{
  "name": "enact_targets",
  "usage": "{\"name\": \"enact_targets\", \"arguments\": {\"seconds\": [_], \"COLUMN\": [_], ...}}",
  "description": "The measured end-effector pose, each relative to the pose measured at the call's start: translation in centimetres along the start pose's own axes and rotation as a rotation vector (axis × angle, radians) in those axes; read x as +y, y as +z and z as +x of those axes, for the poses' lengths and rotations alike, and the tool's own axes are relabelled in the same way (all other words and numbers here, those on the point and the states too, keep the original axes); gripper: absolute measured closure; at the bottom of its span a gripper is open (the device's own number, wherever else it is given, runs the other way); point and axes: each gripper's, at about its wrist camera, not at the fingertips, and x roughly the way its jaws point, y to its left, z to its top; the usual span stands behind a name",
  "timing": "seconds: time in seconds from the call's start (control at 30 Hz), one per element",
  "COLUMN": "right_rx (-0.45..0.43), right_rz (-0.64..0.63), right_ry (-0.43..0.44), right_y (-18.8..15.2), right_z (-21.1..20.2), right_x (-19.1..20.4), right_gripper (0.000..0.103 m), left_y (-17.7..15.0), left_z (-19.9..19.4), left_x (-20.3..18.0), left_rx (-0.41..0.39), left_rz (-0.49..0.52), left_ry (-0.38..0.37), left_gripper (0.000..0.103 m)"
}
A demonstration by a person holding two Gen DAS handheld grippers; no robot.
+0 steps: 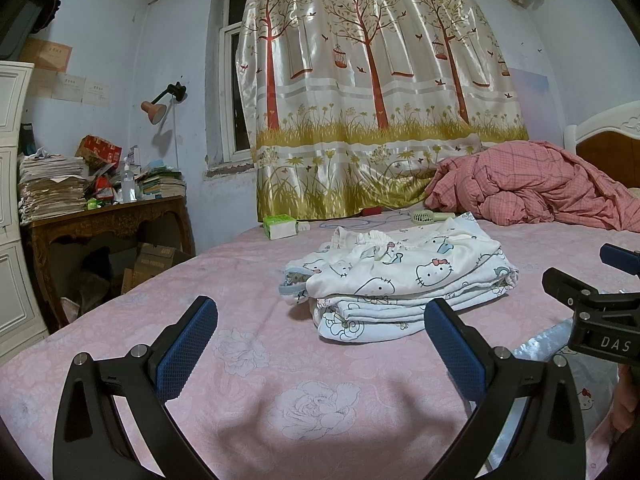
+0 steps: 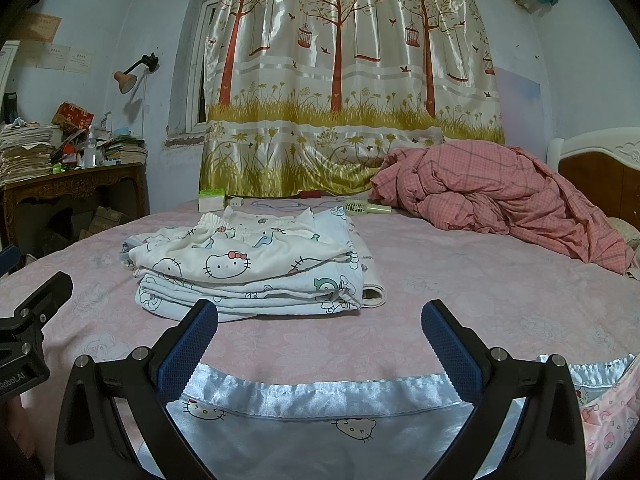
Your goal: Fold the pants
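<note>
The left gripper [image 1: 320, 332] is spread wide with nothing between its blue pads, held low over the pink flowered bed sheet [image 1: 248, 360]. The right gripper [image 2: 320, 336] is just as wide and empty, poised above a silvery-blue satin garment [image 2: 320, 432] with a cat-face print that lies flat at the near edge of the bed.

A stack of folded white cartoon-print pants [image 1: 396, 280] sits on the sheet ahead of both grippers, slightly right of the left one and left of the right one, apart from either. Nothing lies between the grippers and the stack.

Behind the stack, near the far edge of the bed, lie a green tissue pack [image 1: 280, 226], a small green handheld fan [image 1: 430, 217] and a thin cable. A bunched pink checked quilt [image 1: 532, 184] is heaped at the right against the headboard [image 1: 612, 140]. A tree-print curtain [image 1: 372, 80] hangs behind the bed, and a cluttered wooden desk [image 1: 108, 216] piled with papers stands at the left beneath a wall lamp [image 1: 158, 106].

The right wrist view shows the satin garment's ruffled hem and a rolled cloth edge tucked against the stack's right side; the left wrist view catches only a corner of the satin at lower right, beside the other gripper's black body
</note>
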Motion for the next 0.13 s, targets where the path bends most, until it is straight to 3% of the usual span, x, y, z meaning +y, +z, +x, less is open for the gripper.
{"name": "enact_targets", "arguments": {"seconds": [0.13], "right_rx": [0.000], "right_rz": [0.000], "right_ry": [0.000], "right_y": [0.02], "right_z": [0.00], "right_x": [-0.01], "right_gripper": [0.001], "left_y": [0.02], "left_z": [0.00], "left_x": [0.00], "left_rx": [0.001], "left_rz": [0.001], "left_ry": [0.000], "left_gripper": [0.000]}}
